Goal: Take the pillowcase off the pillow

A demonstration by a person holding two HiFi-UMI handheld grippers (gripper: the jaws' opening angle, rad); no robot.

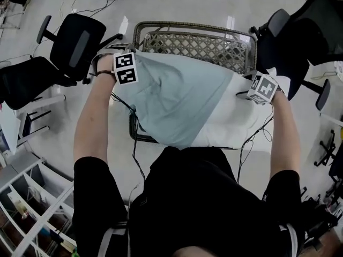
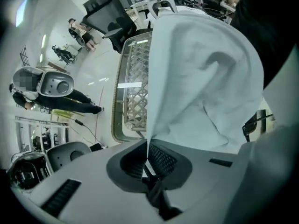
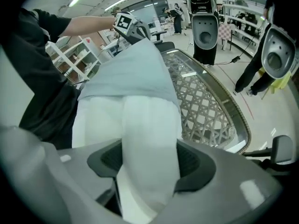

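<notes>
**Case pinched at the left, pillow clamped at the right**

The pillow point(image 1: 236, 119) lies held over the desk point(image 1: 203, 47), from its far left corner toward its right edge. The pale blue pillowcase point(image 1: 171, 98) covers the left part. The right part, nearest the right edge, is bare white.

The left tool point(image 2: 146, 149) is narrow, its jaws together on a thin edge of the pillowcase, which rises straight out from between the pads. The right tool point(image 3: 149, 160) stands at middling width, its pads pressed on a thick fold of bare pillow.

The pillow's long axis runs from one tool to the other. The case lies wholly on the left tool's side, and its open hem faces the right tool. So the next pull probably has to go along that axis, the left hand drawing the case away while the right hand anchors the pillow.

The head view shows the hem slanting across the pillow and how much is uncovered, but the cubes there hide both pairs of jaws. Each gripper view shows its own grip plainly. The right gripper view also shows the left tool's cube at the far end of the case. The left gripper view shows mostly case and no bare pillow.
</notes>
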